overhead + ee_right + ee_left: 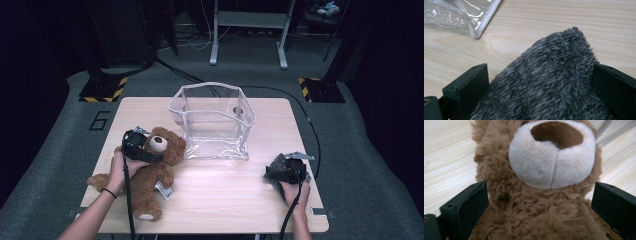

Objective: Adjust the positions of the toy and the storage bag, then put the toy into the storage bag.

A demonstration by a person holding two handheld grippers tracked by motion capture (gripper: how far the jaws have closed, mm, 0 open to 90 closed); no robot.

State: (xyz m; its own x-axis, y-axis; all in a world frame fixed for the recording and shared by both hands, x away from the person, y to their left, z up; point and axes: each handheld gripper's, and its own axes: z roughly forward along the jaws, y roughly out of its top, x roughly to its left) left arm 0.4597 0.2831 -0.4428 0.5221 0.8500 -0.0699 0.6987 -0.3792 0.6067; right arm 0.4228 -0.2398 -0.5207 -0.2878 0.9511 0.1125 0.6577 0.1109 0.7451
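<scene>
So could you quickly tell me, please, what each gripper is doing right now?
Left gripper: open wide around the teddy bear, fingers either side of its neck.
Right gripper: fingers flank a dark grey fuzzy cloth; grip cannot be told.

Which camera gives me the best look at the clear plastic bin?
The high view: the clear plastic bin shows whole there, standing open-topped at the middle of the table, between the teddy bear and the grey fuzzy cloth. The right gripper view catches one white-edged corner. The left gripper view gives a blurred sliver at the top right.
</scene>
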